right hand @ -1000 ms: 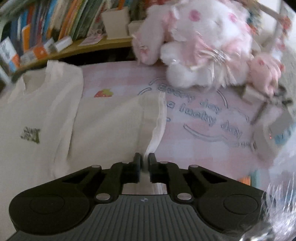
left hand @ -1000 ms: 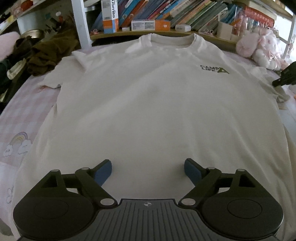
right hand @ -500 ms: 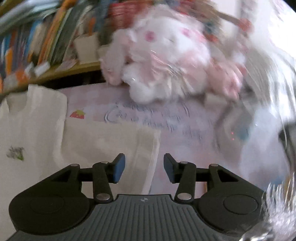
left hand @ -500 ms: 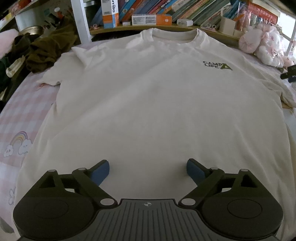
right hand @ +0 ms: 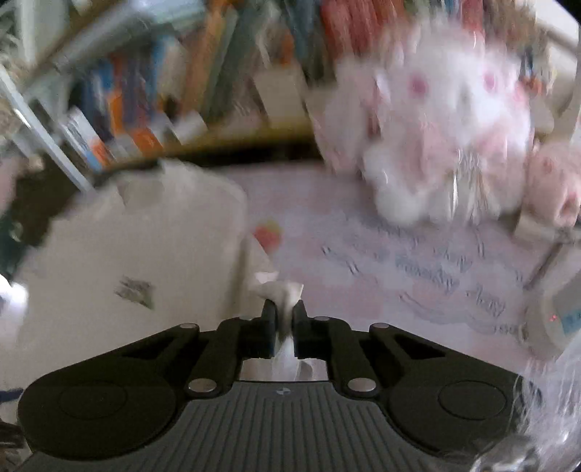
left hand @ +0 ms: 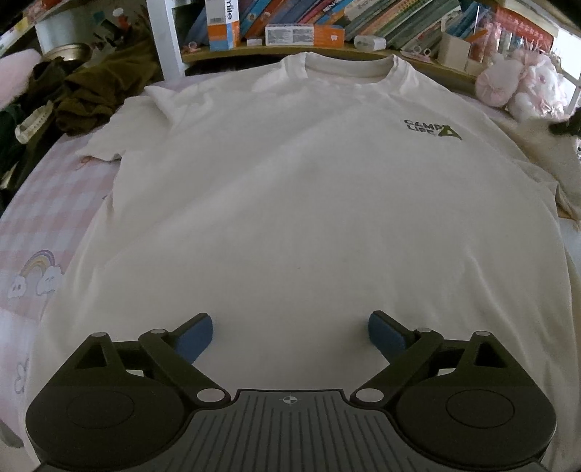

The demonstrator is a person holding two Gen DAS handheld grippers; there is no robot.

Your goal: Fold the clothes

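Observation:
A white T-shirt (left hand: pixel 290 203) with a small green chest logo (left hand: pixel 432 129) lies front up on a pink checked bed. My left gripper (left hand: pixel 289 332) hovers wide open over the shirt's lower middle, with nothing between its blue pads. In the blurred right wrist view the shirt's body (right hand: pixel 145 254) lies at left. My right gripper (right hand: pixel 284 316) is shut on the bunched edge of the shirt's sleeve (right hand: pixel 279 290), lifted a little off the bed. The right gripper's tip (left hand: pixel 564 125) shows at the right edge of the left wrist view.
A low bookshelf (left hand: pixel 326 32) runs along the head of the bed. Dark brown clothes (left hand: pixel 87 94) are heaped at the far left. A pink and white plush toy (left hand: pixel 523 85) (right hand: pixel 446 145) sits at the far right. The bed sheet (right hand: pixel 399 254) carries printed lettering.
My right gripper opened over the flat sleeve, then shut on its edge and raised it, bunching the cloth. My left gripper spread slightly wider and stayed in place.

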